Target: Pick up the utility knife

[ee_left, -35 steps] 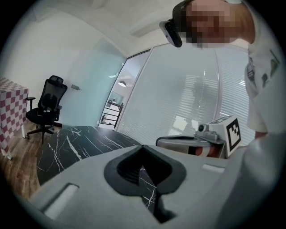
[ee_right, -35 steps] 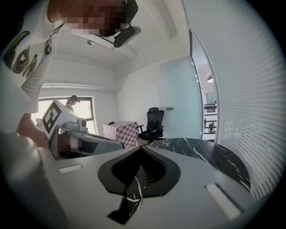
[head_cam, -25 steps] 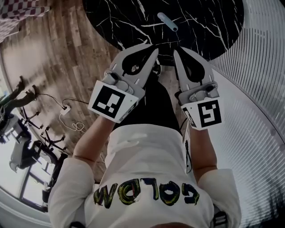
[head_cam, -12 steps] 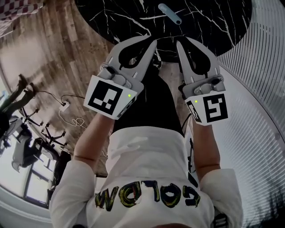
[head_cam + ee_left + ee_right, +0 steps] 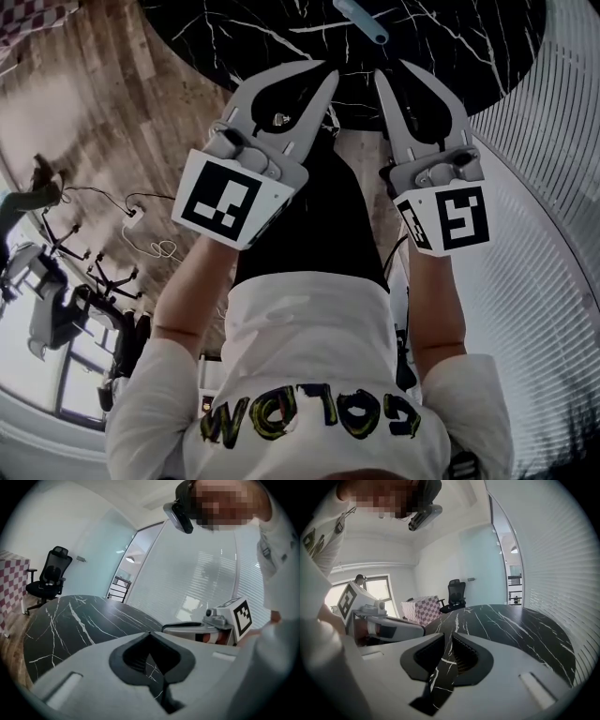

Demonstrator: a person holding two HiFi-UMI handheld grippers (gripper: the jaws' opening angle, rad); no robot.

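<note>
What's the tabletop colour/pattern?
The tabletop is black marble-look with thin white veins, clearest in the right gripper view.

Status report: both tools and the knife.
Left tool shut, empty. Right tool apart, just been opening, empty. Utility knife flat on marble table, ahead of both tools, untouched. Nothing in the way.

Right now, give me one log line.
left gripper shut, empty | right gripper jaws just been opening, nothing between | utility knife untouched on table
</note>
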